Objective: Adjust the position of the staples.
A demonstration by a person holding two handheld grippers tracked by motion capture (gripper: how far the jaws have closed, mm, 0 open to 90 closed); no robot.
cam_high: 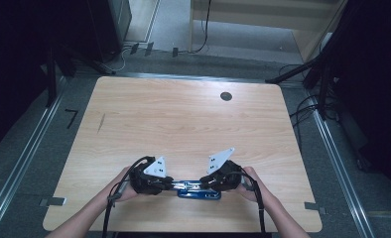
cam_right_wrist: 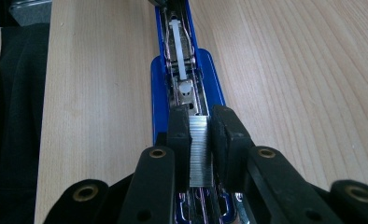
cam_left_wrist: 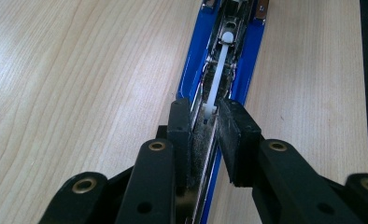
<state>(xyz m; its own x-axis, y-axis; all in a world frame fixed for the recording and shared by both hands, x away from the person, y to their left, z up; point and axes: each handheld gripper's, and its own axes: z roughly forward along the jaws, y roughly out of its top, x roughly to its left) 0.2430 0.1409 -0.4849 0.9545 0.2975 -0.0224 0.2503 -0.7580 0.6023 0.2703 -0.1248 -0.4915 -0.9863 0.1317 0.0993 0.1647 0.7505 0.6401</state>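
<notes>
Nearest the camera, the person's two forearms are coming up from the near edge of the table, each hand wrapped around a tool, with an opened blue stapler lying flat between them near the middle of that near edge.

Going left to right: the left tool is pinching one end of the stapler's metal staple channel. In the left gripper view its jaws are nearly closed and pressing on both sides of the channel, with the white pusher rod running away down the middle. It looks like the steadying hand here.

The stapler's long axis is running left-right, parallel to the near edge, so each tool is pointing inward along it from its own end.

The right tool is closed tight on a silver strip of staples and is holding it right over the open channel, lined up lengthwise with the blue body. I can't tell whether the strip is already seated in the rails or sitting just above them.

My guess is they're loading staples, and the next move hangs on keeping that strip in line with the channel. Both hands are sitting low, wrists turned in toward each other, about equally close to the stapler.
</notes>
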